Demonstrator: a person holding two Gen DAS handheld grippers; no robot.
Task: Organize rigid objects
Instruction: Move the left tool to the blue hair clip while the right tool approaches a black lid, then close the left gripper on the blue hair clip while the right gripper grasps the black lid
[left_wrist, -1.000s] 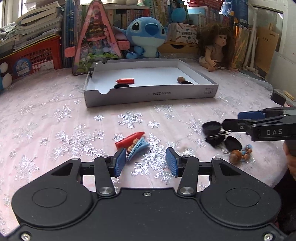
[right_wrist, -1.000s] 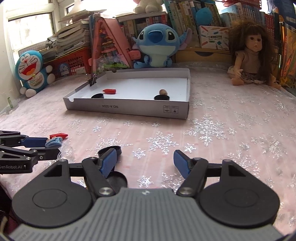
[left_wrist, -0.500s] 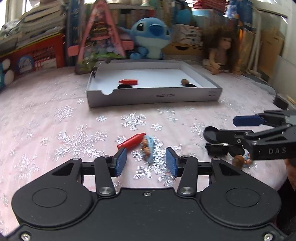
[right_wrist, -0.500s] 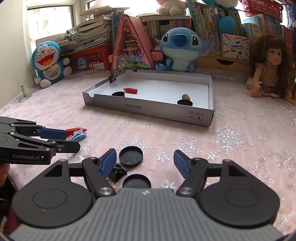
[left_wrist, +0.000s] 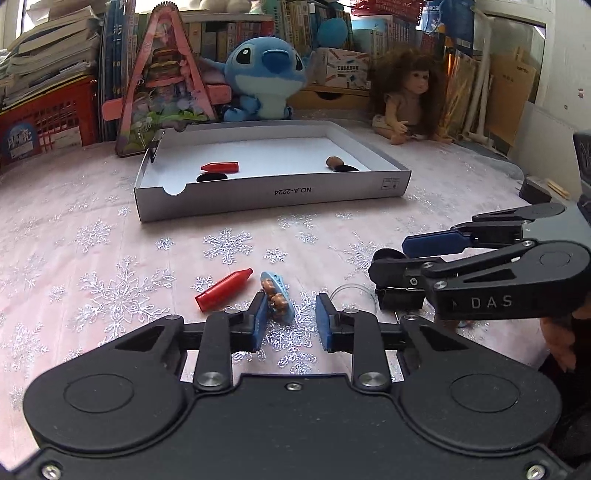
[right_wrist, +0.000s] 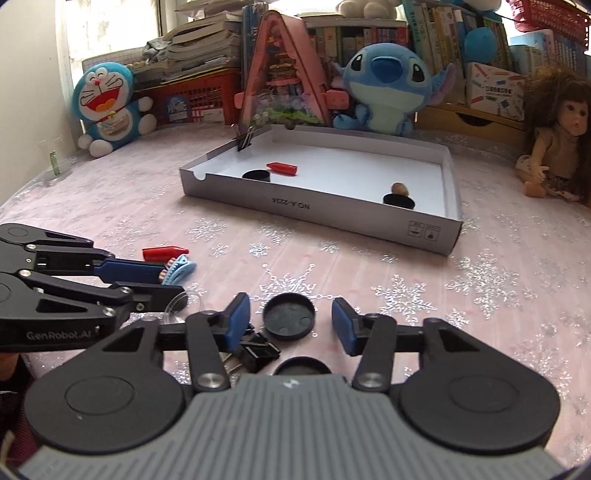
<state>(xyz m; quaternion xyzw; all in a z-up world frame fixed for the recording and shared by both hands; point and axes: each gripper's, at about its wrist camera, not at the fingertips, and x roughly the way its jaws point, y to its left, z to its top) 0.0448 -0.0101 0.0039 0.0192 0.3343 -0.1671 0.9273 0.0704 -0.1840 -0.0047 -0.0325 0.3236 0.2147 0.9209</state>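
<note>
Left gripper (left_wrist: 290, 320) is closing w/ the blue comb-shaped toy (left_wrist: 277, 297) between its pads; left pad touches it, right pad still stands apart, so no pinch. Red crayon (left_wrist: 224, 290) lies just beside the toy on the pink snowflake cloth (left_wrist: 110, 258).

Right gripper (right_wrist: 290, 320) is also closing, a black round lid (right_wrist: 290, 317) between its pads but not touched. A black binder clip (right_wrist: 256, 352) sits by its left pad and a second black lid (right_wrist: 302, 366) lies nearer the cam (both could crowd the grab).

White box tray (left_wrist: 273, 192) reads "NO.A-2224" on its front wall. Left gripper's side reads "GenRobot.AI" (right cam only); right gripper's side reads "DAS" (left cam only).

Right cam alone shows the Doraemon plush (right_wrist: 107, 107). Stitch plush (left_wrist: 264, 74) and doll (left_wrist: 406, 99) sit behind the tray in both views.
</note>
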